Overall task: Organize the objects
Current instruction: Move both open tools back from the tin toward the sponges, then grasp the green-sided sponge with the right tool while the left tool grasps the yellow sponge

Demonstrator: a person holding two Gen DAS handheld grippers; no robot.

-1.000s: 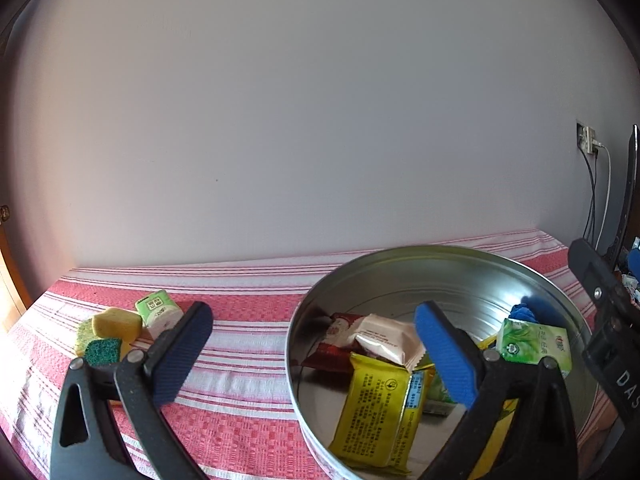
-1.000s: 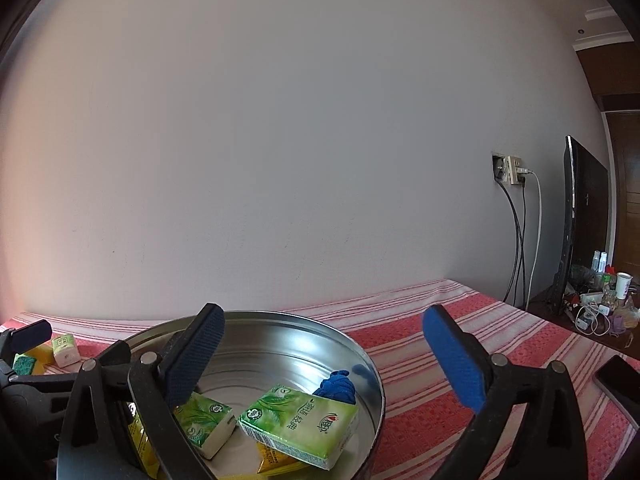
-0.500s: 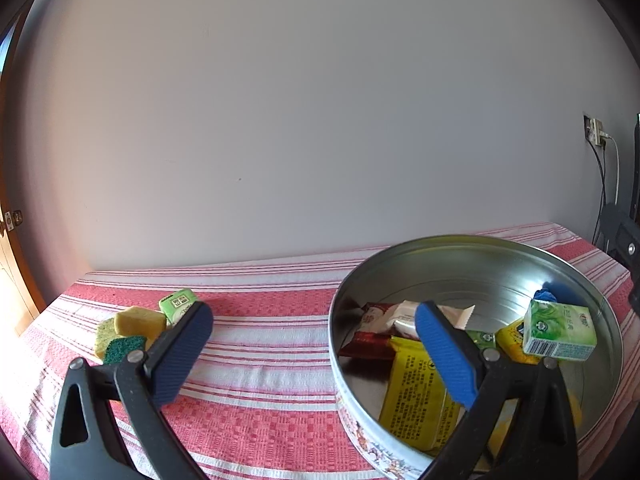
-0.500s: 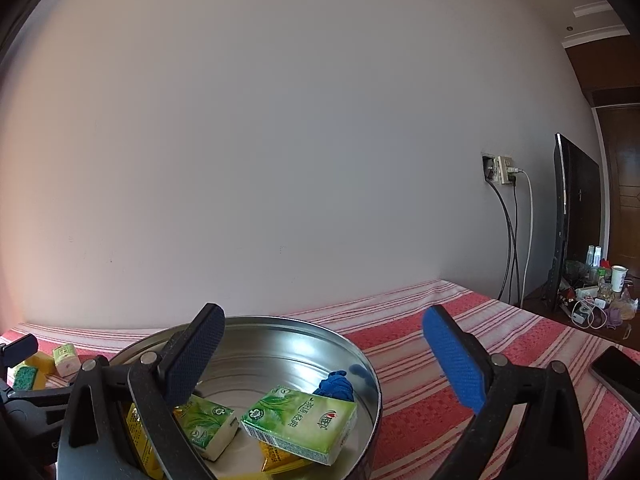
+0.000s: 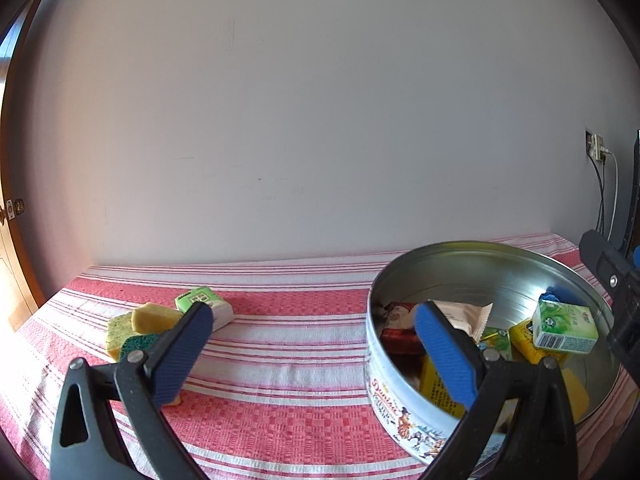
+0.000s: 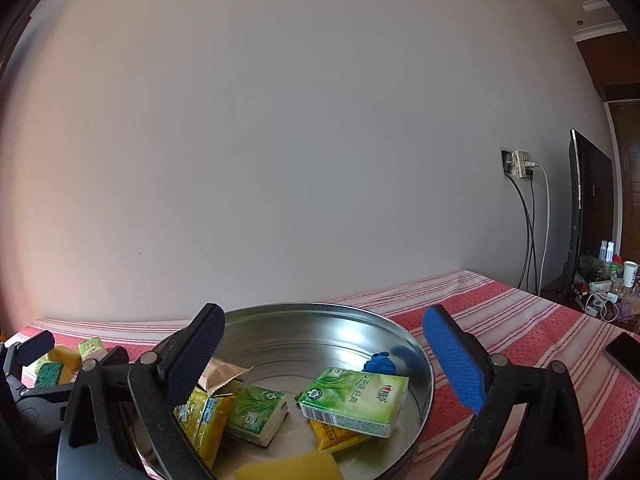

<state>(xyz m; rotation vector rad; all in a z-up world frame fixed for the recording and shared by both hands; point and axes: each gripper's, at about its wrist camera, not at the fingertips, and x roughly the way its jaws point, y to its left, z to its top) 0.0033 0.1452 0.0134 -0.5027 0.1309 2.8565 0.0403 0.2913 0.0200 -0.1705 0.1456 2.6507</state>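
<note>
A round metal tin [image 5: 472, 252] [image 6: 320, 310] stands on the red striped cloth. It holds green tissue packs [image 6: 354, 396] [image 5: 564, 326], yellow packets [image 6: 202, 416], a red packet [image 5: 398, 322], a beige wrapper [image 5: 466, 314] and a blue crumpled item [image 6: 380, 362]. Left of the tin lie yellow-and-green sponges [image 5: 138, 330] and a small green pack [image 5: 204, 304]. My left gripper [image 5: 310, 354] is open and empty above the cloth between sponges and tin. My right gripper [image 6: 324, 360] is open and empty over the tin.
A white wall rises behind the table. At the right are a wall socket with cables [image 6: 520, 160], a dark screen [image 6: 588, 216] and small clutter [image 6: 608, 280]. A dark phone [image 6: 624, 354] lies on the cloth at the right edge.
My left gripper has moved left, so the tin now sits further right in its view and the sponges are nearer. The right gripper has hardly moved.
</note>
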